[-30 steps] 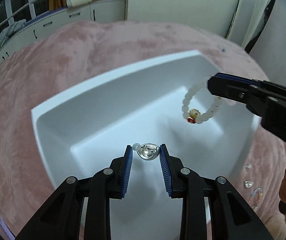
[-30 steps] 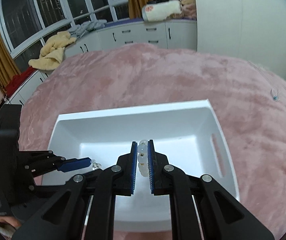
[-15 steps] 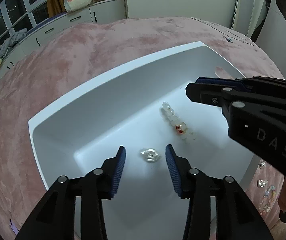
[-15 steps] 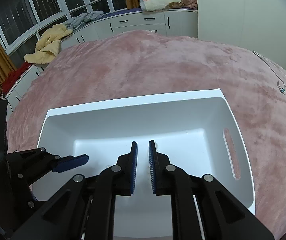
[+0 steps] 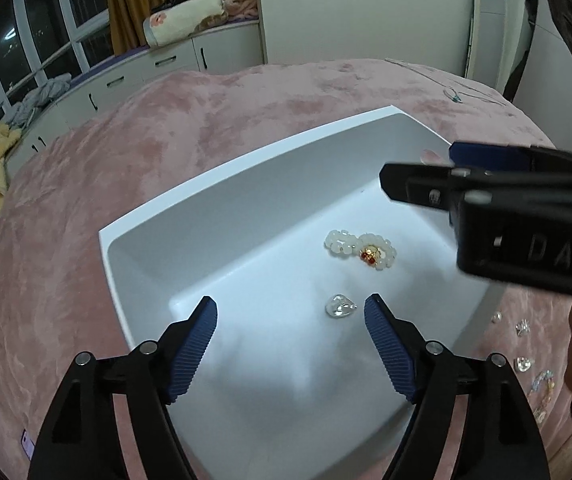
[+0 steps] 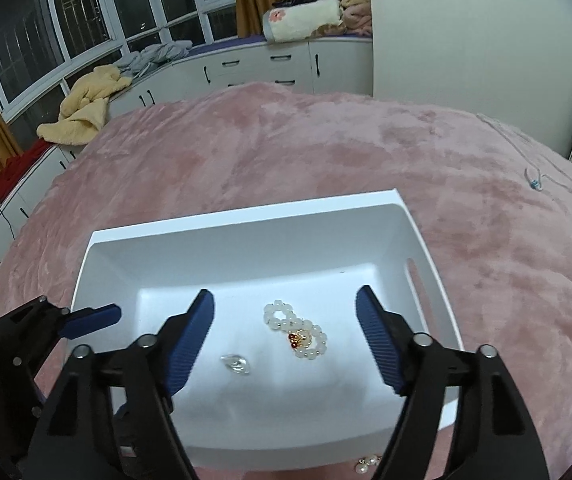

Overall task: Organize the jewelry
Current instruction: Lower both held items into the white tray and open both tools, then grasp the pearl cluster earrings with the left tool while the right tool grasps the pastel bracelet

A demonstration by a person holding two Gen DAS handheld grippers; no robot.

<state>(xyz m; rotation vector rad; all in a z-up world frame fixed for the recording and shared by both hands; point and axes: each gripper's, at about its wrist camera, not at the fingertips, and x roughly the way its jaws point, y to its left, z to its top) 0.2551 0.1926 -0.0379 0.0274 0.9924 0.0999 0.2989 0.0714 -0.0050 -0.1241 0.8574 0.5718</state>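
A white plastic bin (image 5: 246,168) (image 6: 242,220) sits on a pink plush bedspread. Inside lie a white bead bracelet with a gold and red charm (image 5: 360,249) (image 6: 296,330) and a clear crystal piece (image 5: 340,306) (image 6: 236,363). My left gripper (image 5: 290,312) is open and empty above the bin, the crystal piece just inside its right finger. My right gripper (image 6: 284,304) is open and empty above the bin, over the bracelet. It also shows in the left wrist view (image 5: 486,196) at the right.
Several small crystal and bead pieces (image 5: 524,344) lie on the bedspread right of the bin. Pearl earrings (image 6: 368,464) lie by the bin's near edge. A thin cord (image 6: 534,176) lies at the far right. White cabinets (image 6: 246,68) stand behind the bed.
Both grippers opened wide and rose. The right gripper let the bracelet go and the left gripper let the crystal piece go; both now lie on the bin floor.
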